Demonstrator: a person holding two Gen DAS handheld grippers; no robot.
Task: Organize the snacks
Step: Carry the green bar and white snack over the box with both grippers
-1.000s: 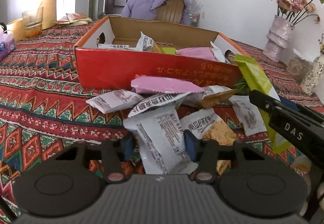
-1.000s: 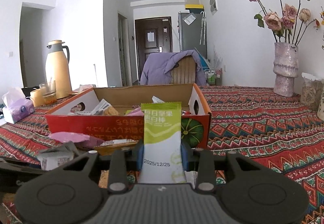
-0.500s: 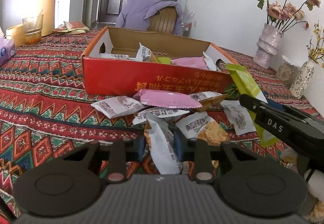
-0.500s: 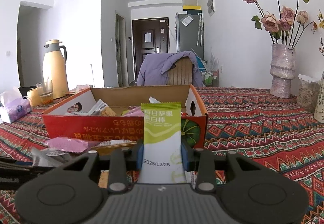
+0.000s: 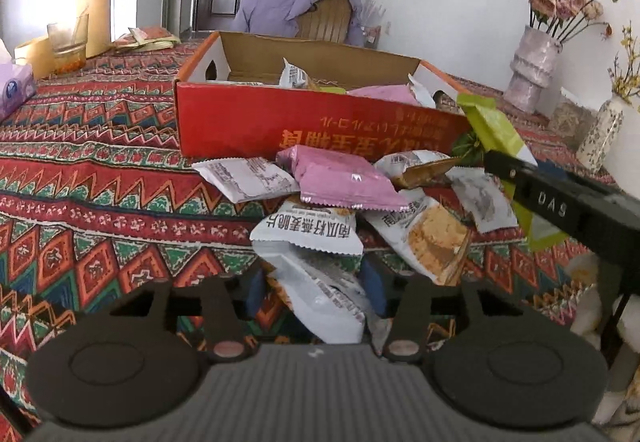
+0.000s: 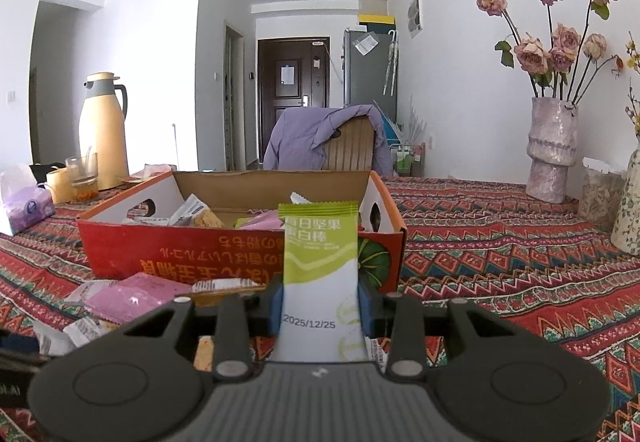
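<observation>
A red cardboard box [image 5: 320, 122] with several snack packets inside stands open on the patterned tablecloth. In front of it lies a pile of loose packets, a pink one [image 5: 340, 182] on top. My left gripper [image 5: 316, 288] sits low at the pile's near edge. Its jaws are opening, and a crumpled white packet [image 5: 324, 302] lies tilted between the blue pads. My right gripper [image 6: 320, 306] is shut on a green-and-white snack bar [image 6: 318, 254], held upright in front of the box [image 6: 200, 250] near its right end. That bar [image 5: 496, 130] also shows in the left wrist view.
A cream thermos [image 6: 102, 130], a glass [image 6: 82, 178] and a tissue pack [image 6: 26, 202] stand at the far left. A vase of dried roses [image 6: 552, 150] is at the right. A chair draped with a purple jacket [image 6: 332, 138] sits behind the box.
My left gripper squeezed the white packet half a second ago and has since widened; the packet now sits crumpled and tilted between the pads. The right gripper and its bar have not moved.
</observation>
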